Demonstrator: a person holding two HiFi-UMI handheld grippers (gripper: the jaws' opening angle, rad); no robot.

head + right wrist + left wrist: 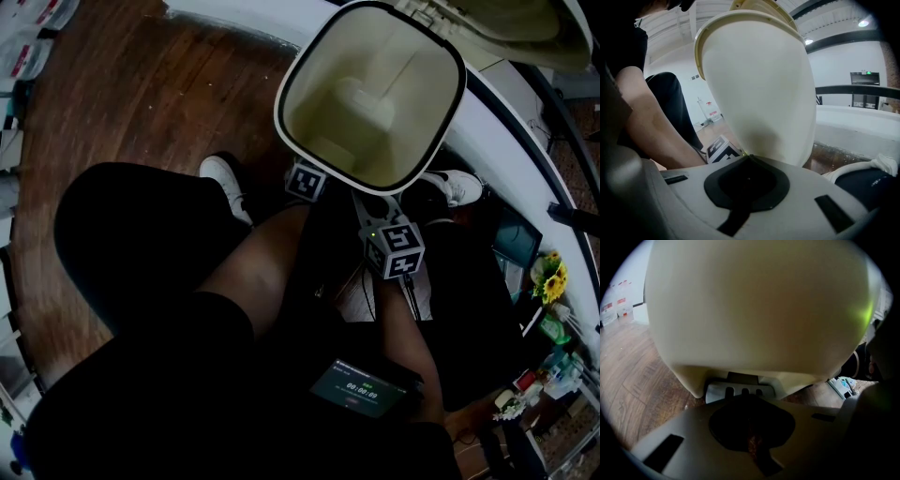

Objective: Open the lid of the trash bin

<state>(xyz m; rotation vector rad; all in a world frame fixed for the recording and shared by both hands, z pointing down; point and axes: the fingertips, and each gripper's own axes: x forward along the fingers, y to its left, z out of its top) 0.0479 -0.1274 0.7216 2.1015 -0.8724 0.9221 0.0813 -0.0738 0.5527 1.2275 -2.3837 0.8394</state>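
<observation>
A cream trash bin (375,94) with a black rim stands open in the head view, and its inside looks empty. Its lid (506,28) is tipped up at the top right. My left gripper (307,181) sits at the bin's near base, with only its marker cube showing under the rim. In the left gripper view the bin wall (759,305) fills the picture and a grey foot pedal (740,391) lies just ahead. My right gripper (392,246) is beside it, close to the bin wall (764,93). Both sets of jaws are hidden.
The person's bare knee (262,272) and white shoes (225,183) flank the bin on the wooden floor (141,94). A white curved ledge (525,131) runs behind it on the right. A small screen (361,386) sits at the person's waist. Yellow flowers (550,278) stand at the far right.
</observation>
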